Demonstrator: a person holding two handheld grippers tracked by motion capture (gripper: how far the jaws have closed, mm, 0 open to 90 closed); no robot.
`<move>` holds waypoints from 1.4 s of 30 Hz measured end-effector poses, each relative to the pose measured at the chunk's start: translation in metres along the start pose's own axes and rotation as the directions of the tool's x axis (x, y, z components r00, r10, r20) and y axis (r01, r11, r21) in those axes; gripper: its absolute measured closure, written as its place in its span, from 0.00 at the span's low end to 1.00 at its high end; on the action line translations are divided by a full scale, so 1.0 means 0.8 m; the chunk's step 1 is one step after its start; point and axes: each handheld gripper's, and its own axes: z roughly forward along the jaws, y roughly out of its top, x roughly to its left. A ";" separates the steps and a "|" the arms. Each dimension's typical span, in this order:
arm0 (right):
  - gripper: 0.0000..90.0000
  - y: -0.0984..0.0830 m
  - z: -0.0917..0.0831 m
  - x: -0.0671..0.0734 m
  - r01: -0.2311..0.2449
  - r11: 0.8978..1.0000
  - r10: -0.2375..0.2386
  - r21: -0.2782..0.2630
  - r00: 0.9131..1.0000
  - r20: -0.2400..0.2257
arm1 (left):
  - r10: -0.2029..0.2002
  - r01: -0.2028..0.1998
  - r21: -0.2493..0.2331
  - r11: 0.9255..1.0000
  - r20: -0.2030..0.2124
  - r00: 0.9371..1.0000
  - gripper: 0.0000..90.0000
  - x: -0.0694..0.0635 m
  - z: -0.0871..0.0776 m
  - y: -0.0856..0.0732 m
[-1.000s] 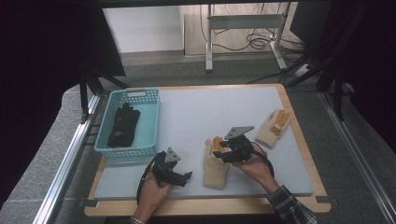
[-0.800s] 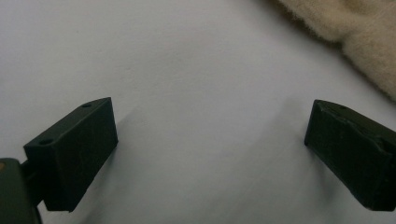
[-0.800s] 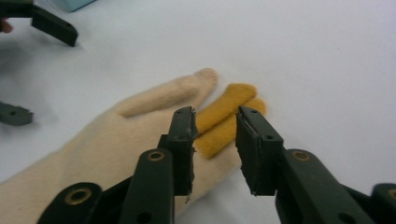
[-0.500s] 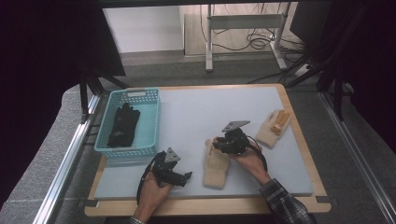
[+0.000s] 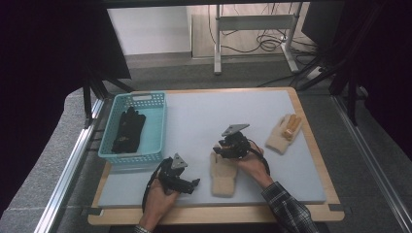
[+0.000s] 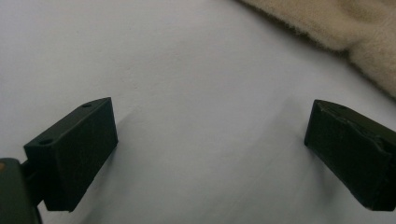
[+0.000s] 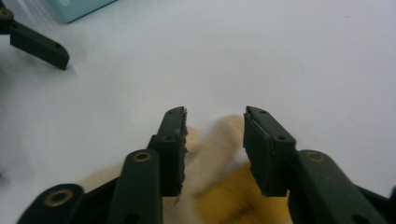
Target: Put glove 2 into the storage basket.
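your right gripper [image 5: 224, 149] stands over the finger end of the cream glove [image 5: 223, 175] lying on the grey mat [image 5: 204, 121] at the front of the table; its jaws have just been opening, and one glove finger [image 7: 219, 140] shows between them with the pads clear of it. your left gripper [image 5: 187, 183] rests just left of that glove, jaws spread wide with bare mat between them.
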 end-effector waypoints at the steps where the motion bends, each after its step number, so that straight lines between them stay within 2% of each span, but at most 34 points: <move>1: 0.60 -0.002 -0.004 -0.006 -0.014 1.000 0.014 -0.003 1.000 0.003 | 0.000 0.000 0.000 1.000 0.000 1.000 0.03 0.000 0.000 0.000; 4: 0.57 -0.009 -0.016 -0.024 -0.048 0.999 0.049 -0.006 0.998 0.029 | -0.002 0.002 -0.001 1.000 0.001 1.000 0.03 0.000 0.000 0.000; 6: 0.53 -0.015 -0.024 -0.036 -0.070 0.997 0.071 -0.012 0.996 0.062 | -0.002 0.002 -0.001 1.000 0.001 1.000 0.03 0.000 0.000 0.000; 9: 0.50 -0.023 -0.038 -0.055 -0.098 0.995 0.101 -0.031 0.988 0.114 | -0.002 0.002 -0.001 1.000 0.001 1.000 0.03 0.000 0.000 0.000; 13: 0.49 -0.035 -0.063 -0.081 -0.124 0.991 0.130 -0.045 0.974 0.186 | -0.002 0.002 -0.002 1.000 0.001 1.000 0.03 0.000 0.000 0.000; 19: 0.52 -0.061 -0.113 -0.129 -0.189 0.980 0.200 -0.068 0.940 0.278 | 0.000 0.000 0.000 1.000 0.001 1.000 0.03 0.000 0.000 0.000; 20: 0.52 -0.064 -0.117 -0.134 -0.195 0.978 0.206 -0.069 0.936 0.285 | 0.001 -0.001 0.000 1.000 0.001 1.000 0.03 0.000 0.000 0.000; 21: 0.52 -0.071 -0.128 -0.145 -0.214 0.974 0.227 -0.076 0.923 0.310 | 0.000 0.000 0.000 1.000 0.001 1.000 0.03 0.000 0.000 0.000; 27: 0.48 -0.100 -0.156 -0.180 -0.254 0.962 0.272 -0.097 0.880 0.391 | -0.003 0.003 -0.003 1.000 0.001 1.000 0.03 0.000 0.000 0.000; 31: 0.43 -0.115 -0.154 -0.191 -0.266 0.960 0.278 -0.088 0.871 0.404 | -0.002 0.002 -0.002 1.000 0.001 1.000 0.03 0.000 0.000 0.000; 33: 0.41 -0.123 -0.148 -0.196 -0.271 0.959 0.280 -0.080 0.873 0.399 | -0.002 0.002 -0.002 1.000 0.001 1.000 0.03 0.000 0.000 0.000; 37: 0.37 -0.130 -0.134 -0.204 -0.251 0.967 0.250 -0.052 0.878 0.408 | -0.002 0.002 -0.002 1.000 0.001 1.000 0.03 0.000 0.000 0.000; 38: 0.39 -0.131 -0.131 -0.205 -0.248 0.967 0.248 -0.054 0.879 0.408 | -0.002 0.002 -0.002 1.000 0.001 1.000 0.03 0.000 0.000 0.000; 40: 0.50 -0.132 -0.129 -0.205 -0.257 0.964 0.261 -0.063 0.883 0.390 | -0.001 0.001 -0.001 1.000 0.000 1.000 0.03 0.000 0.000 0.000; 42: 0.59 -0.131 -0.130 -0.202 -0.274 0.959 0.279 -0.069 0.881 0.383 | -0.001 0.001 -0.001 1.000 0.001 1.000 0.03 0.000 0.000 0.000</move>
